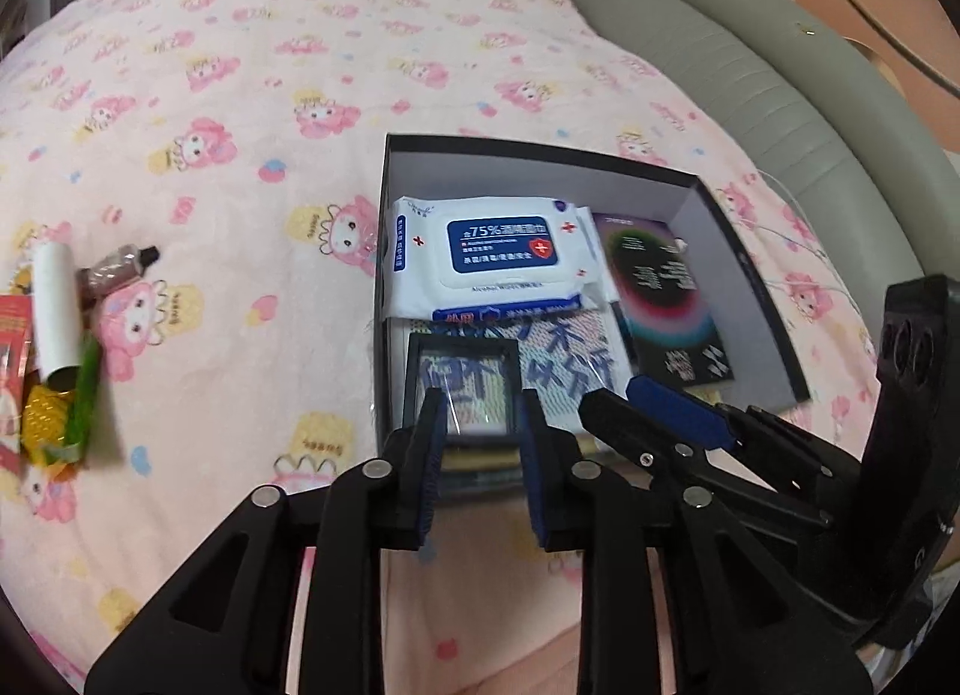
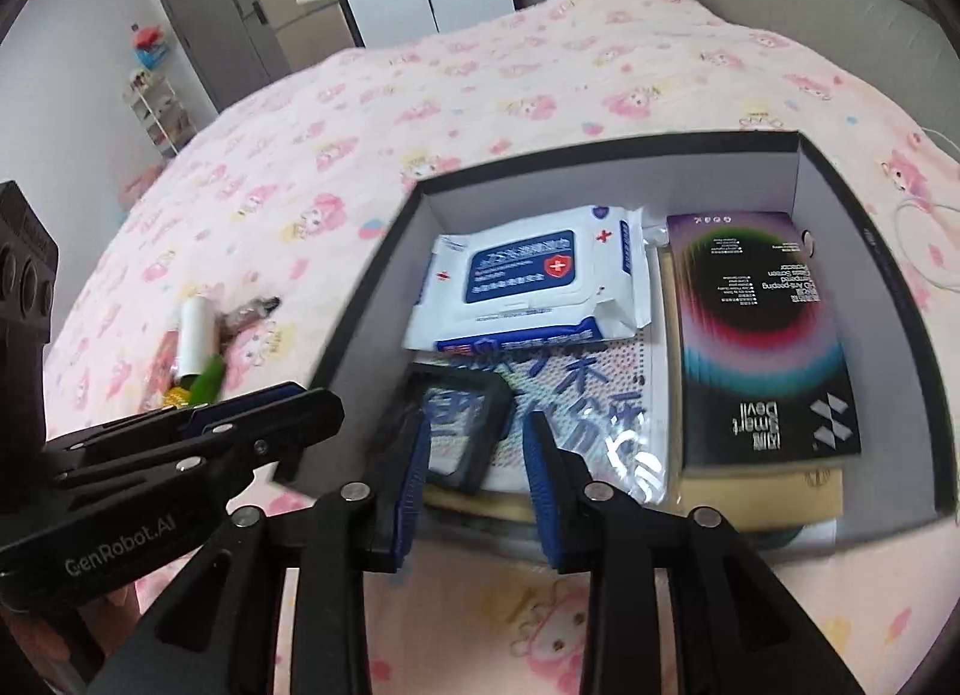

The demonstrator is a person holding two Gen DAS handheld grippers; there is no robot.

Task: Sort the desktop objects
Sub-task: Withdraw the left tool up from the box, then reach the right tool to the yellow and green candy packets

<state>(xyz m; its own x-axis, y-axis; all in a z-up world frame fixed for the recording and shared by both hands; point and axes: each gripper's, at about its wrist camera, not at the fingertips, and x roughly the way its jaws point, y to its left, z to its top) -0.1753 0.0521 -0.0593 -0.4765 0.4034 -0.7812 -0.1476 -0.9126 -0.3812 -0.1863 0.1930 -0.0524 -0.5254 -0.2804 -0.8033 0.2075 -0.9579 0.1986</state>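
The left tool (image 1: pixel 483 413) hangs above the near end of the box (image 1: pixel 744 299), its blue-padded fingers (image 1: pixel 433 458) parted by a narrow gap with nothing pinched between them. The right tool (image 2: pixel 477 443) hangs just beside it over the same end, fingers slightly apart and likewise empty. Seen through both gaps, a small black-framed card (image 2: pixel 465 431) lies tilted on a clear-wrapped sheet with blue writing (image 2: pixel 576 395) inside the box. Farther in, a white pack of wipes (image 2: pixel 528 281) with a blue label rests partly on that sheet. Along the box's right wall lies a dark packet with coloured rings (image 2: pixel 762 335), on top of a tan flat item (image 2: pixel 774 491). The box sits on a bed under a pink cartoon blanket (image 1: pixel 240 95). Well to the left on the blanket lie a white tube (image 1: pixel 57 311), a small dark-capped tube (image 1: pixel 117 269) and bright wrappers (image 1: pixel 54 413).
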